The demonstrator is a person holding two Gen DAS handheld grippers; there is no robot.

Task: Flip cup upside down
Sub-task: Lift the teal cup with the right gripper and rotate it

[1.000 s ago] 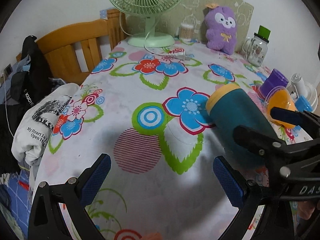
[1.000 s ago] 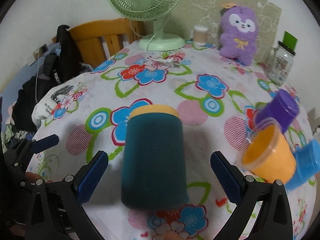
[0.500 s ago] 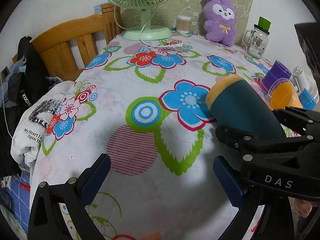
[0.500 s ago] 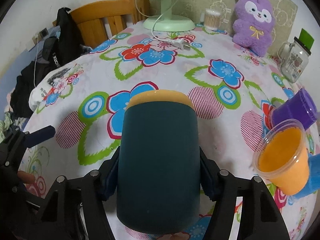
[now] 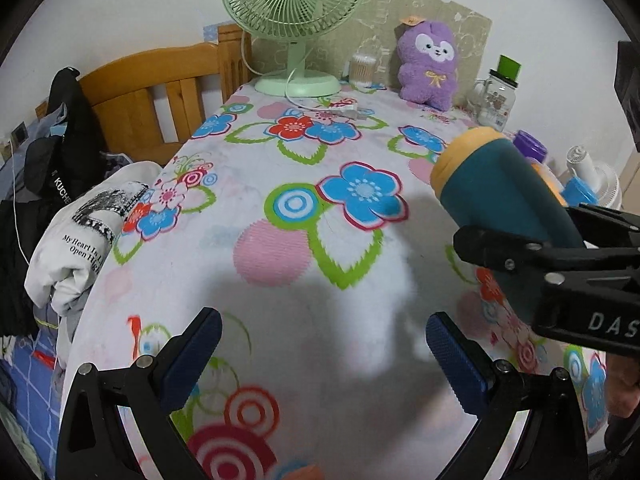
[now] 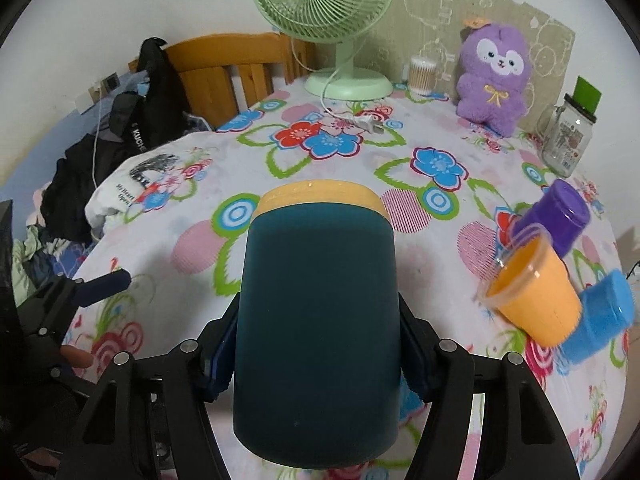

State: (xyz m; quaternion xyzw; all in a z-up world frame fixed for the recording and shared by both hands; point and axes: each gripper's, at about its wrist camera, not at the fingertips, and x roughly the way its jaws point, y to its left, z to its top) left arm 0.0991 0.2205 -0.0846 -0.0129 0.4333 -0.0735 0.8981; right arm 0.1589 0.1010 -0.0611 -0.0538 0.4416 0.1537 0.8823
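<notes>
Since a second ago, when my right gripper [image 6: 318, 364] stood wide open around the dark teal cylindrical cup with the yellow-orange rim band [image 6: 318, 312], its two blue-padded fingers [image 6: 218, 364] have closed flat against the cup's sides and now clamp it. I hold the cup lying along my fingers, rim band pointing away from me, and it appears lifted off the flowered tablecloth [image 6: 192, 240]; from my left wrist view it hangs tilted at the right side [image 5: 504, 204], gripped by the black right tool. My left gripper [image 5: 322, 344] is spread wide with nothing between its blue pads [image 5: 192, 354], hovering over the near part of the cloth. To the right of the held cup lie a translucent orange plastic cup [image 6: 534, 296], a purple cup [image 6: 560, 216] and a blue cup [image 6: 600, 320], tipped on their sides and touching one another. At the far edge stand a pale green desk fan [image 6: 332, 8] and a purple plush toy [image 6: 494, 76].
</notes>
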